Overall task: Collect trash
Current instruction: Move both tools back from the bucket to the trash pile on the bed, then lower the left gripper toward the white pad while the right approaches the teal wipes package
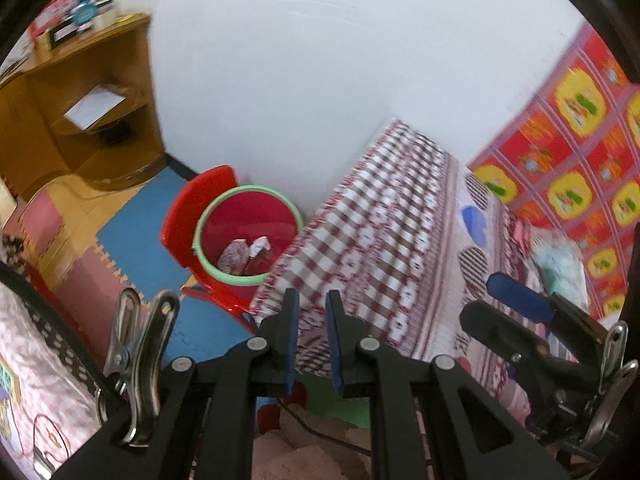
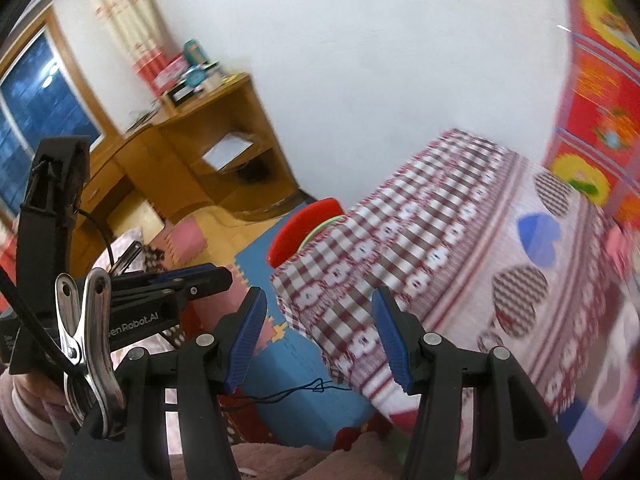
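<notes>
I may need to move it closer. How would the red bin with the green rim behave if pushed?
The red bin likely slides easily: it holds only a few crumpled wrappers. It looks like thin plastic and might tip if pushed near the rim.

My left gripper (image 1: 312,308) is matte black plastic with ribbed blue pads and silver pivot screws; a steel spring clip (image 1: 136,364) sits at nine o'clock. My right gripper (image 2: 320,312) matches it, white "Robot.AI" lettering showing on the neighbouring black body.
</notes>
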The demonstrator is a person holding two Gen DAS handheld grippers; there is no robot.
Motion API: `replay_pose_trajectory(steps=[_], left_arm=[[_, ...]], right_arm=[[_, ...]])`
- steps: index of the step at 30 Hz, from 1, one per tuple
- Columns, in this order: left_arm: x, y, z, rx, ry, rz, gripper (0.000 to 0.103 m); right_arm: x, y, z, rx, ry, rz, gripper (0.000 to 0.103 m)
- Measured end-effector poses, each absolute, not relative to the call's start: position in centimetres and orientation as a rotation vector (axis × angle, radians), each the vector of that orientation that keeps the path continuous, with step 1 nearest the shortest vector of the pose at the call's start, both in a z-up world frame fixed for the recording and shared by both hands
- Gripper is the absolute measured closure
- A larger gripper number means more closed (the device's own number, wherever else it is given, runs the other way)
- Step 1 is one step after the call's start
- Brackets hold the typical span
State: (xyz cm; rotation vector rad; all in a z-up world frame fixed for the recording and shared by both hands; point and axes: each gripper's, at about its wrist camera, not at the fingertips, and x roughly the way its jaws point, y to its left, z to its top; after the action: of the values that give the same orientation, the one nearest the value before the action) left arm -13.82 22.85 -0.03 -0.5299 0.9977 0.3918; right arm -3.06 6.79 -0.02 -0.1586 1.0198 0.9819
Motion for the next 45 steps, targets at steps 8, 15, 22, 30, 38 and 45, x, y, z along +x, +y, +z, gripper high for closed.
replay_pose_trajectory(steps=[8,15,22,30,38,45], left_arm=[[-12.5,18.5,0.2,-0.444,1.022,0.248,0.090],[-10.6,14.2,-0.3,-0.375,1.067,0.115,0.090],[-7.2,9.6,-0.6,-0.301,1.096,-0.003,0.090],[-2.6,3.4,-0.9,-0.250,1.115,-0.100,0.090],[2.5,-2.3,-2.0,-0.229,1.146,-0.142,0.090],[6.8,-6.5,-3.3,-0.211,1.149,-0.138,0.089]], right_arm=[[-3.6,0.6,-0.3,-0.042,1.019,0.810,0.047],[-3.3,-5.3,-0.7,0.045,1.025,0.655,0.047],[-1.8,-11.7,-0.7,0.124,1.013,0.513,0.047],[1.0,-19.1,-1.4,0.151,1.017,0.396,0.047],[3.9,-25.0,-2.4,0.136,1.038,0.347,0.047],[6.4,-29.3,-4.6,0.125,1.085,0.339,0.047]])
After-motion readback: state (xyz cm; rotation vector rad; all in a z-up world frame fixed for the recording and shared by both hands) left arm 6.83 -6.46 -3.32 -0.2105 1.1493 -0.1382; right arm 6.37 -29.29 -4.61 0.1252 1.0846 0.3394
